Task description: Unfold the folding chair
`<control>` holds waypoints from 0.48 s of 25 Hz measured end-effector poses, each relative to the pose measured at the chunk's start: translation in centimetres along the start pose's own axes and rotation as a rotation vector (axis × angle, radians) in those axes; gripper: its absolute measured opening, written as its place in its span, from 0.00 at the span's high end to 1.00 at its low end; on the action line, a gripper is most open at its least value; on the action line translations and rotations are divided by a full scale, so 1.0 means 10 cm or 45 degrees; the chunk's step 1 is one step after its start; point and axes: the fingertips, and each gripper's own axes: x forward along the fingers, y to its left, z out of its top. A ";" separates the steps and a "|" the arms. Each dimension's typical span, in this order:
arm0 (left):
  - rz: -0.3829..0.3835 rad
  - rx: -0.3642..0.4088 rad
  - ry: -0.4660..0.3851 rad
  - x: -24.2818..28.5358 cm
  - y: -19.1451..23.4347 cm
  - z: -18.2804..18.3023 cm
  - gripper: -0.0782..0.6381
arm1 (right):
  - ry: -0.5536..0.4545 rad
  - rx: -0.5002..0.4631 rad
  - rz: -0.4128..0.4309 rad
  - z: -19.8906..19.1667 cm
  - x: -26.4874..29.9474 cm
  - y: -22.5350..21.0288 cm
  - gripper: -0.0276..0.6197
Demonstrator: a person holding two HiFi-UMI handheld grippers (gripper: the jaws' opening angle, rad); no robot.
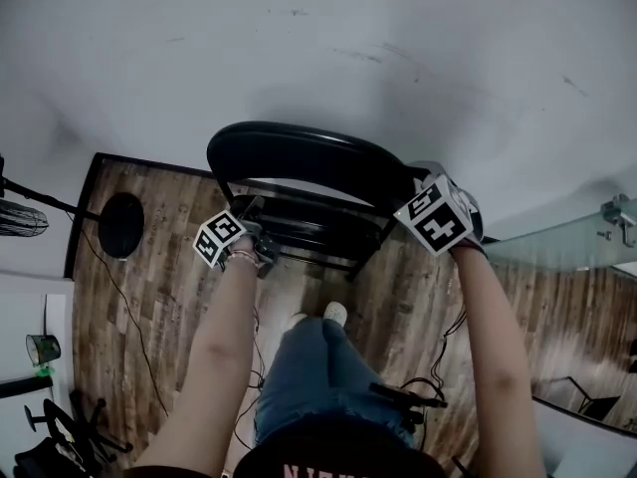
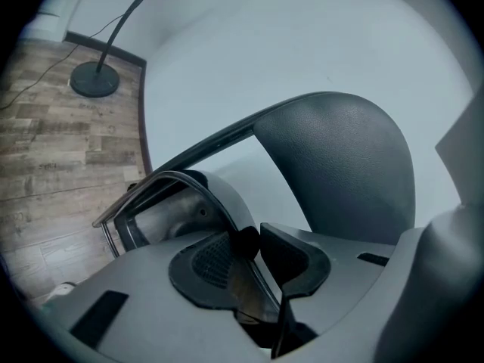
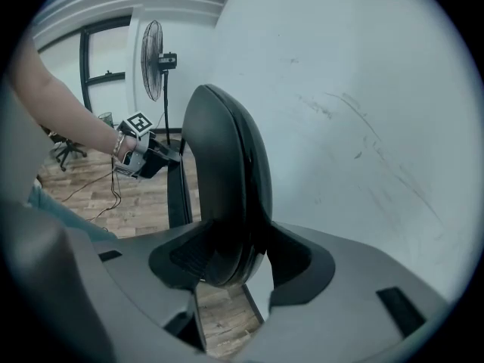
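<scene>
A black folding chair stands folded against the white wall, its padded backrest on top. In the head view my left gripper is at the chair's left side. In its own view the left gripper is shut on the thin metal seat frame, which runs between the pads. My right gripper is at the backrest's right end. Its own view shows the right gripper shut on the backrest's edge, with the left gripper beyond.
A white wall rises just behind the chair. On the wood floor at the left stands a fan on a round base, with cables trailing. A glass partition is at the right. The person's shoe is near the chair's legs.
</scene>
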 end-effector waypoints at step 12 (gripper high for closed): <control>-0.064 -0.035 0.040 -0.60 0.18 -0.19 0.75 | 0.009 -0.001 -0.087 -0.07 -0.46 0.67 0.62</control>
